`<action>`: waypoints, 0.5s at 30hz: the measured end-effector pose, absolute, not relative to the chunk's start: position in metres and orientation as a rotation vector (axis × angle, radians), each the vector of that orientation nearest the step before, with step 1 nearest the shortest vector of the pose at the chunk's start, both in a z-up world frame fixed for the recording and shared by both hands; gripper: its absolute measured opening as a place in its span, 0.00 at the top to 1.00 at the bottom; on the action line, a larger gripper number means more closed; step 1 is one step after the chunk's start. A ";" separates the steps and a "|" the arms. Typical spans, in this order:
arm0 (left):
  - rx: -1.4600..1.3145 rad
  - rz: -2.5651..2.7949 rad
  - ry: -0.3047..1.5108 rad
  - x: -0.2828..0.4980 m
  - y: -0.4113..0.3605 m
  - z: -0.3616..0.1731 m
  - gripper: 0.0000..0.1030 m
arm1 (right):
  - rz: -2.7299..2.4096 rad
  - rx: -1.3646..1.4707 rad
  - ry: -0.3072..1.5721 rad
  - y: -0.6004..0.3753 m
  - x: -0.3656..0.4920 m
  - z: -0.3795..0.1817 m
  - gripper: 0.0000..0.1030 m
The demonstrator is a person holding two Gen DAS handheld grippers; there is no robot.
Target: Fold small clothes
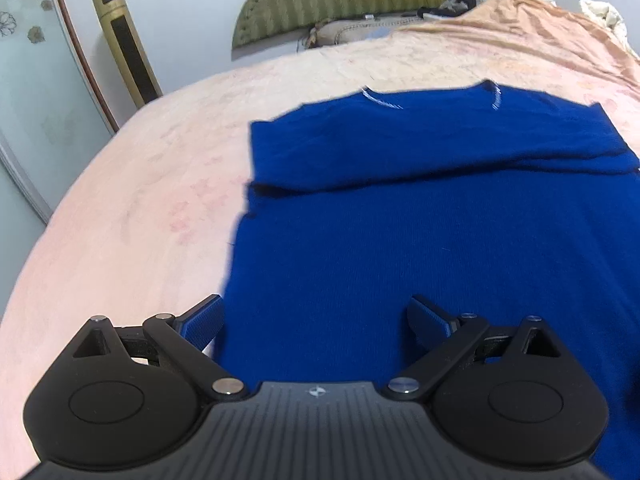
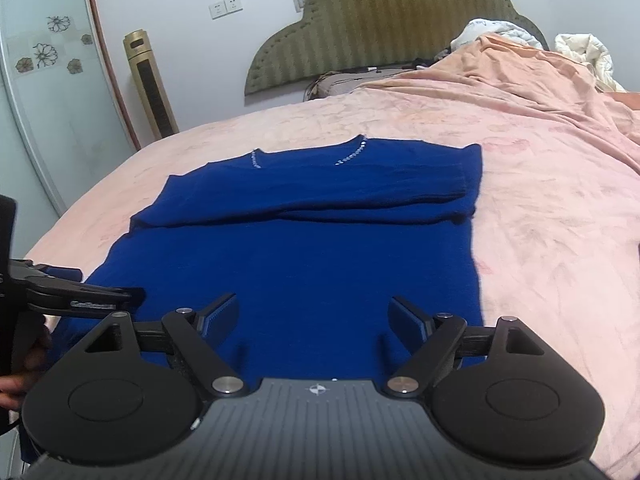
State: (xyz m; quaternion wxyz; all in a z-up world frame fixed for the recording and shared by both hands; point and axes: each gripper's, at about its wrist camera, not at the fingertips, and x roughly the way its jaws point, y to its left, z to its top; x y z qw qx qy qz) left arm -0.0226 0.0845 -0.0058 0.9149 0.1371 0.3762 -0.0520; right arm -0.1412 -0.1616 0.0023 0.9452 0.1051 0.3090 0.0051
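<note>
A dark blue sweater [image 1: 400,220] lies flat on the pink bed, its neckline at the far end and both sleeves folded across the chest; it also shows in the right wrist view [image 2: 304,248]. My left gripper [image 1: 316,320] is open and empty, over the sweater's near hem at its left edge. My right gripper [image 2: 314,318] is open and empty, over the near hem further right. The left gripper [image 2: 80,296] also shows at the left edge of the right wrist view.
The pink blanket [image 2: 540,220] covers the bed and bunches up at the far right with white bedding [image 2: 580,56]. A green headboard [image 2: 384,20] stands behind. A gold tower fan [image 2: 150,84] and a glass door [image 2: 40,120] stand at the left.
</note>
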 end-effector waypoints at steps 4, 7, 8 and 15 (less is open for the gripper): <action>0.199 -0.104 0.789 -0.010 0.130 -0.006 0.04 | -0.105 0.258 0.632 -0.195 -0.143 -0.001 0.20; 0.093 -0.106 0.834 0.002 0.163 -0.011 0.04 | -0.170 0.323 0.645 -0.228 -0.146 -0.010 0.20; 0.060 -0.117 0.846 0.006 0.170 -0.013 0.04 | -0.180 0.349 0.657 -0.237 -0.147 -0.014 0.21; -0.052 -0.235 0.863 0.021 0.177 -0.020 0.10 | -0.055 0.371 0.690 -0.235 -0.142 -0.031 0.52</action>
